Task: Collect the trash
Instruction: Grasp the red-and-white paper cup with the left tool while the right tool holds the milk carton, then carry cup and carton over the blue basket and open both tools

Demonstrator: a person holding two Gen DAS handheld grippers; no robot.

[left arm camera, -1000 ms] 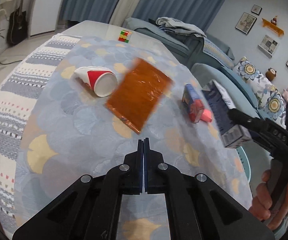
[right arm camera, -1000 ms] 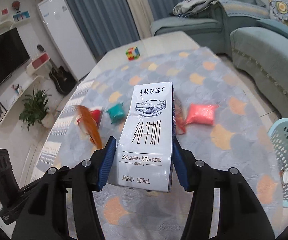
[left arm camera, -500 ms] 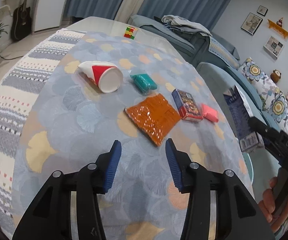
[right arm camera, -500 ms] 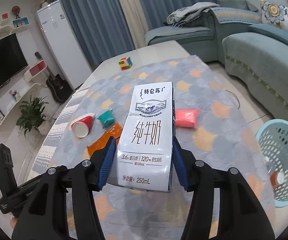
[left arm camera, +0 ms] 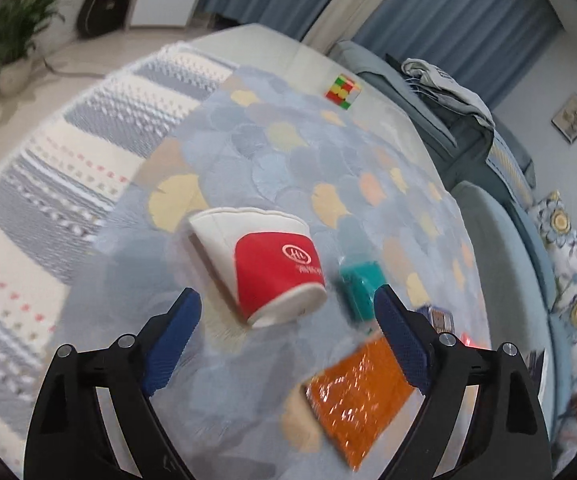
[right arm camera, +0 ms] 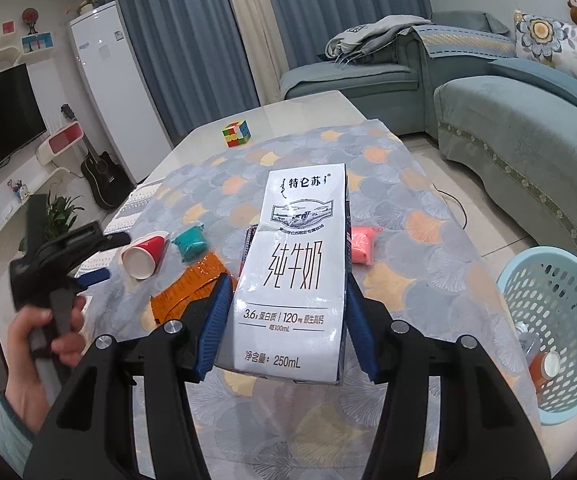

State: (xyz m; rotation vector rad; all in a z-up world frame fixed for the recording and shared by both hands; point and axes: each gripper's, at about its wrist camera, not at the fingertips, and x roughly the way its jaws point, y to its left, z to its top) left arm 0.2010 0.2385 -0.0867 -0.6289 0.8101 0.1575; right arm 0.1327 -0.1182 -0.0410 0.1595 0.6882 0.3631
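Left tongs [left arm camera: 284, 312], just opened wide, empty; red-and-white paper cup [left arm camera: 264, 266] lying sideways directly ahead. Right tongs [right arm camera: 288, 312] clamped on white milk carton [right arm camera: 296, 272].

A matt paper cup [left arm camera: 266, 268] lies at the middle beside a glossy, crinkled orange plastic packet [left arm camera: 358, 396] at five o'clock. The milk carton [right arm camera: 296, 276] looks smooth coated card; the basket [right arm camera: 560, 320] at three o'clock, perforated plastic.

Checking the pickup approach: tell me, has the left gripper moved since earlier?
Yes. The left gripper has closed in on the lying red-and-white paper cup, its jaws having just opened around it.
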